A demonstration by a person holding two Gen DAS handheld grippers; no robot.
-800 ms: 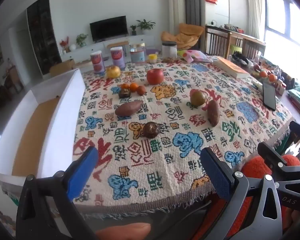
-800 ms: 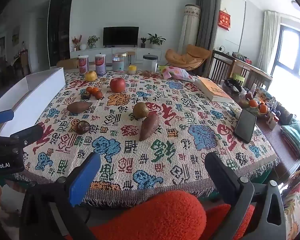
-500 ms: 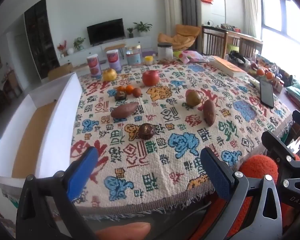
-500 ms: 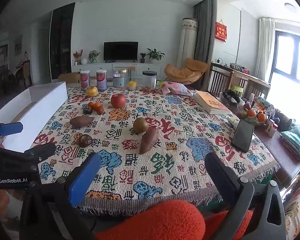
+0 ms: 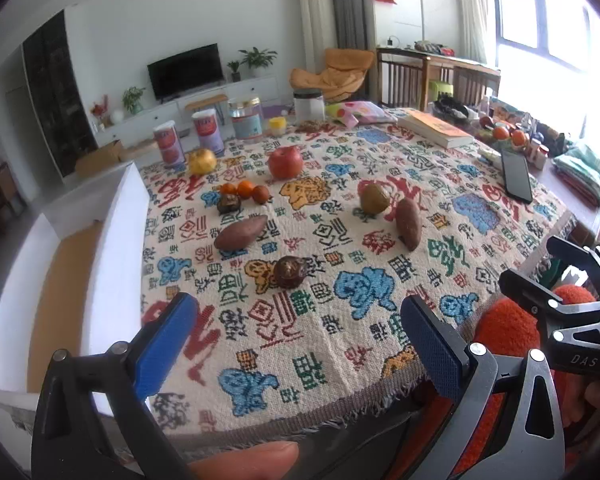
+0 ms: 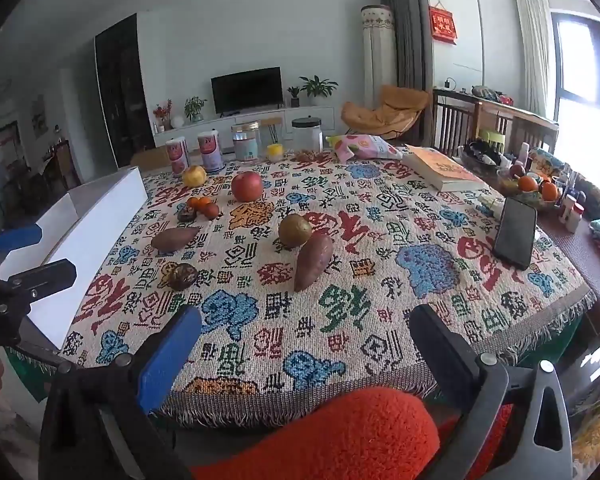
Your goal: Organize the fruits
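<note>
Two tools, left tool (image 5: 296,340) and right tool (image 6: 304,344), hang spread wide and empty at the counter's (image 6: 380,360) near edge. I note fruit loose on the cloth: dark round fruit (image 5: 290,272) nearest, sweet potato (image 5: 241,232) and red apple (image 5: 285,162) beyond, well apart. I judge them firm and prone to roll; grip across the middle.

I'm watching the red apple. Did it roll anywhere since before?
No. The red apple still sits just behind the three little oranges, on the same patch of tablecloth. Only the camera shifted.
</note>
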